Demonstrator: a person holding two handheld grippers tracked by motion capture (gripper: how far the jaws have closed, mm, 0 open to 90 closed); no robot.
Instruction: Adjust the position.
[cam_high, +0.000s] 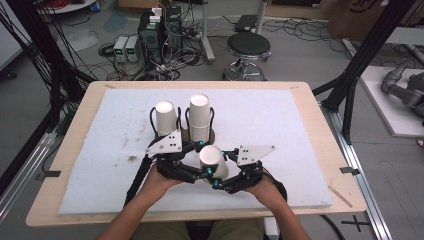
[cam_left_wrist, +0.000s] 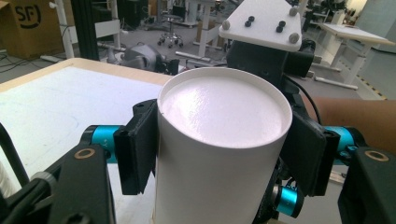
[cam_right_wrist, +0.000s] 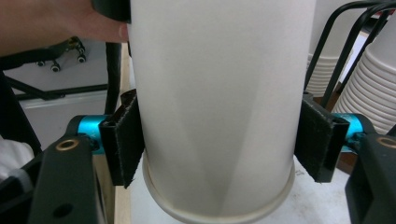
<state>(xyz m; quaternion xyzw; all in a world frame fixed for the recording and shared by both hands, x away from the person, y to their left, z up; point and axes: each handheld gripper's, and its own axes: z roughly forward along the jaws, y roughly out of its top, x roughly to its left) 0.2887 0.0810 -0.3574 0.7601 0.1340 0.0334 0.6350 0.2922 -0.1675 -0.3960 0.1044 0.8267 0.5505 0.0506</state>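
Note:
A white paper cup (cam_high: 211, 155) is held bottom-up above the near middle of the white mat, between both grippers. My left gripper (cam_high: 205, 159) comes in from the left and is shut on it. In the left gripper view its pads (cam_left_wrist: 140, 144) press the upper wall of the cup (cam_left_wrist: 222, 107). My right gripper (cam_high: 221, 169) comes in from the right, also shut on it. In the right gripper view its pads (cam_right_wrist: 123, 140) clamp the wall of the cup (cam_right_wrist: 219, 70) just above the rolled rim. Whether it is one cup or nested ones, I cannot tell.
Just behind the grippers, two stacks of upside-down white cups (cam_high: 166, 117) (cam_high: 199, 117) stand in a black wire holder (cam_high: 152, 117). The white mat (cam_high: 280, 120) covers a wooden table (cam_high: 325, 150). A stool (cam_high: 248, 46) and cables are on the floor beyond.

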